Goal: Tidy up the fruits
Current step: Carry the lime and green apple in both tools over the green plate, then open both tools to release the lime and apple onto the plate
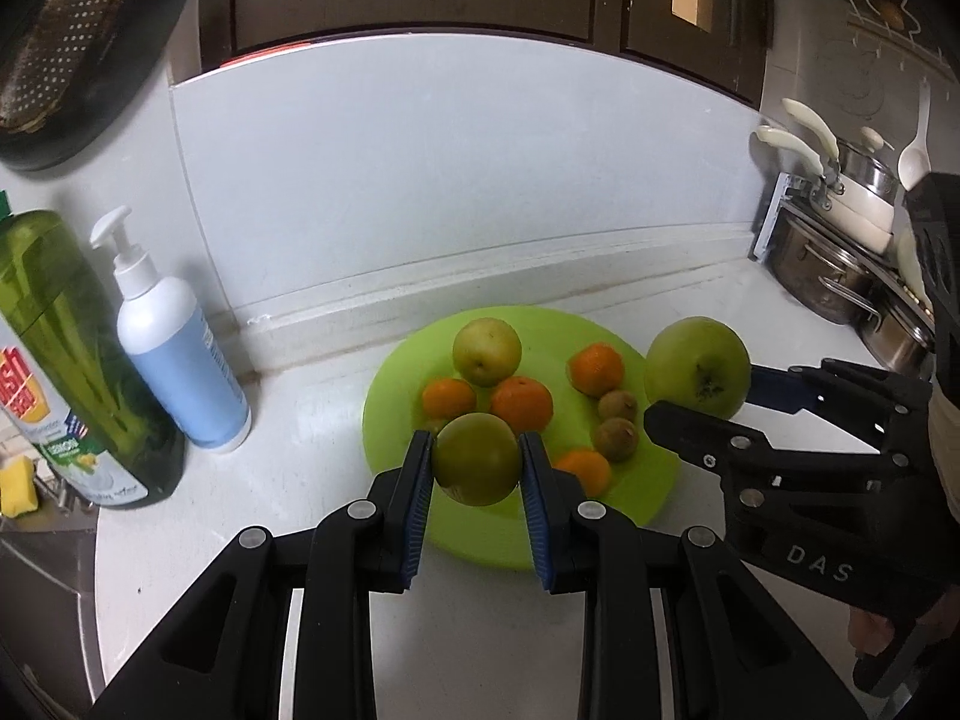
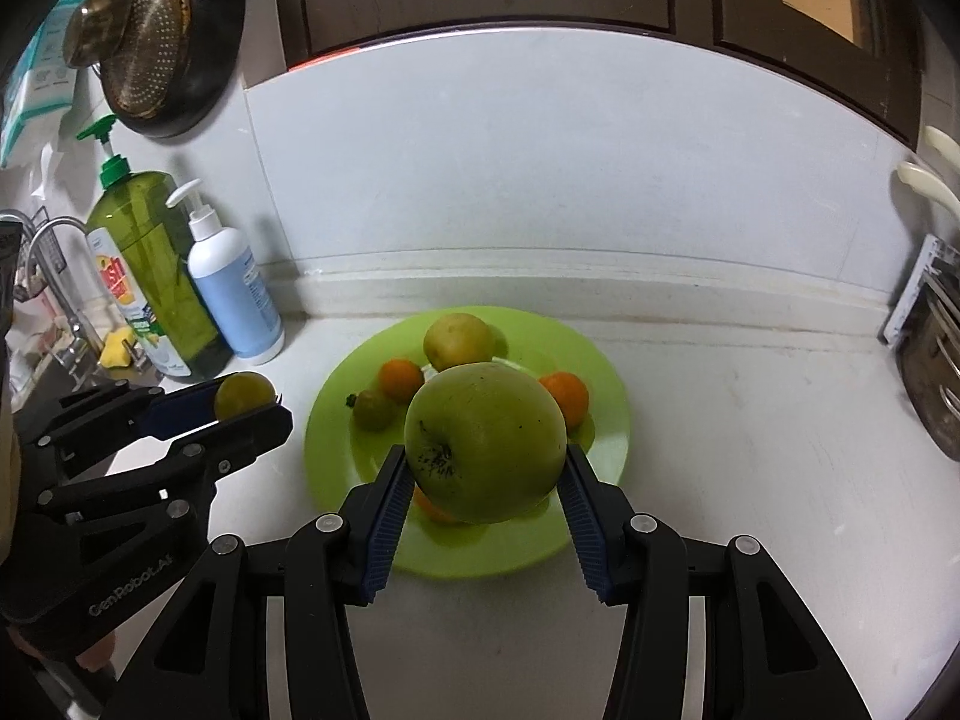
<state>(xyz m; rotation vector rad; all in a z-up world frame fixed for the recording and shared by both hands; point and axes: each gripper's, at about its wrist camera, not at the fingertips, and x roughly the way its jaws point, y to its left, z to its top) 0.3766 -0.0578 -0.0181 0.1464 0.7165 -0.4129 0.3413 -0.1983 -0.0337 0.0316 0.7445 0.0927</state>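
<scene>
Fruits | left fingers [image 1: 477, 457] pinch small smooth green fruit [image 1: 477, 459] | right fingers [image 2: 487, 468] pinch big round apple [image 2: 486, 441]

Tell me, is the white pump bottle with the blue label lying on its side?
No, the white pump bottle stands upright beside the green bottle.

3 green apples [image 1: 486, 351], 4 oranges [image 1: 521, 402], 2 kiwis [image 1: 616, 438], 1 green plate [image 1: 396, 372], 2 pump bottles [image 1: 180, 354], 2 grippers [image 1: 477, 456].
</scene>
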